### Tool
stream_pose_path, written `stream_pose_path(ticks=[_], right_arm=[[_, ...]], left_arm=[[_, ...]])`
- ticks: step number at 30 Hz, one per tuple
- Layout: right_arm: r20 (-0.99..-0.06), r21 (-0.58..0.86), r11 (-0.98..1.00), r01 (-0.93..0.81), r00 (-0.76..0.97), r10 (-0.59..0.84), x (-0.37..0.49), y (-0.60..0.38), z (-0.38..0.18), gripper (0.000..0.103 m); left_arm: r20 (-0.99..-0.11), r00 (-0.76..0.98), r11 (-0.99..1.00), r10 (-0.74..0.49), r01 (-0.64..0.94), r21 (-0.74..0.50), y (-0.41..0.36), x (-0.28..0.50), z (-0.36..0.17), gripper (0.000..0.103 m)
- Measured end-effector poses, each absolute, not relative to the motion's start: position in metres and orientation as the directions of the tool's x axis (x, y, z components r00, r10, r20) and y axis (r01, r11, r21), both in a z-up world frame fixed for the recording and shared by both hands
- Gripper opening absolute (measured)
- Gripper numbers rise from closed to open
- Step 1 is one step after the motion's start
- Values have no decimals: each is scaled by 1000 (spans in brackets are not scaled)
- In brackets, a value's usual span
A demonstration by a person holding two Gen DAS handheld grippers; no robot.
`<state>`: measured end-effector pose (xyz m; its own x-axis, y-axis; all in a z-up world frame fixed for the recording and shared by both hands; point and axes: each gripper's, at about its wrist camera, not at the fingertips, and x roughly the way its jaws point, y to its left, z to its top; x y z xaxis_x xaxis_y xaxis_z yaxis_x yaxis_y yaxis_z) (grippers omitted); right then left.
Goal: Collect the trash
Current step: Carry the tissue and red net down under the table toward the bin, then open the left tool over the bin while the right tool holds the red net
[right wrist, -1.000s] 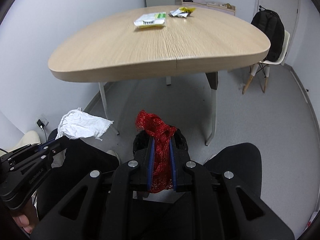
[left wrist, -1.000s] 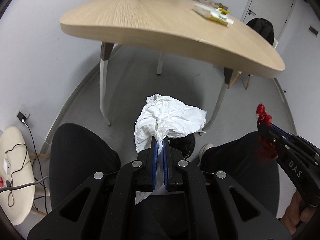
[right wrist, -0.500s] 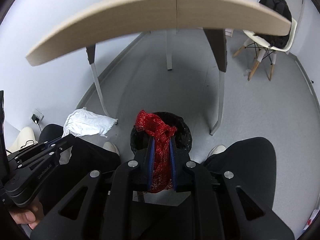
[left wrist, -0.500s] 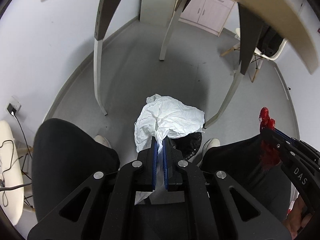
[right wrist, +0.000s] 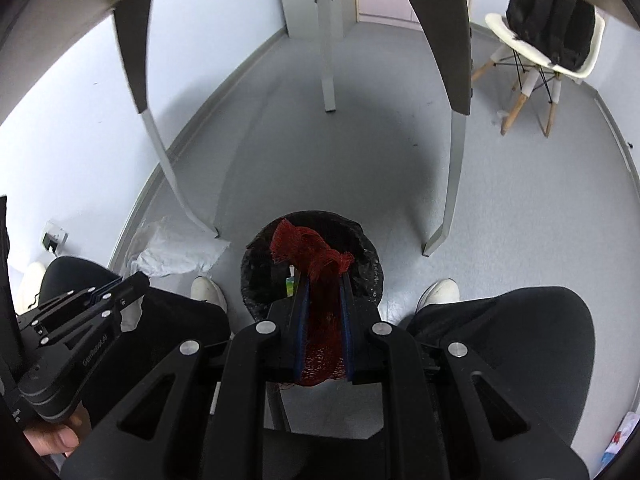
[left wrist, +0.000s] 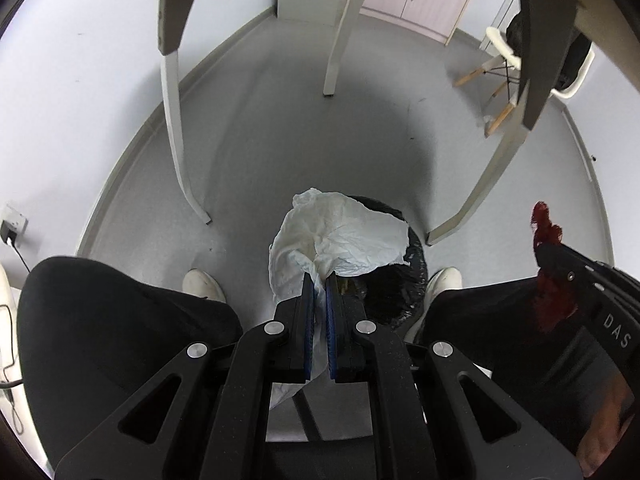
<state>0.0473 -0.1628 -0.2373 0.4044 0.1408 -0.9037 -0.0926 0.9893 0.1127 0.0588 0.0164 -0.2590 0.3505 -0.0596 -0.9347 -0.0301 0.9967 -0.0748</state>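
Right gripper (right wrist: 322,280) clamps red mesh net wad (right wrist: 310,248) above black-lined round bin (right wrist: 370,276), L gripper (left wrist: 319,280) pinches crumpled white paper (left wrist: 340,236) over it: drop step, so you release both next.

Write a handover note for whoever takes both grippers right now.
Left gripper: shut on the crumpled white paper, held above the black-lined bin.
Right gripper: shut on the red mesh netting, centred over the same bin, which stands on the floor between the seated person's feet.
Done: both pieces picked up and brought to the bin.
Left: release both into it; neither is dropped yet.
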Motion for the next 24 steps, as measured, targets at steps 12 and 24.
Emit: stream_pose_path(ticks=[12,24], right_arm=[[-926,91,992,-83,359,115,95,-170,-297,13],[-947,91,995,-29,307,96,115,-188,-345,13]], left_arm=[[-950,308,998,-56,9,-56,0,104,-319,4],[-963,256,997,-79,42,-71,-29,124,-360,5]])
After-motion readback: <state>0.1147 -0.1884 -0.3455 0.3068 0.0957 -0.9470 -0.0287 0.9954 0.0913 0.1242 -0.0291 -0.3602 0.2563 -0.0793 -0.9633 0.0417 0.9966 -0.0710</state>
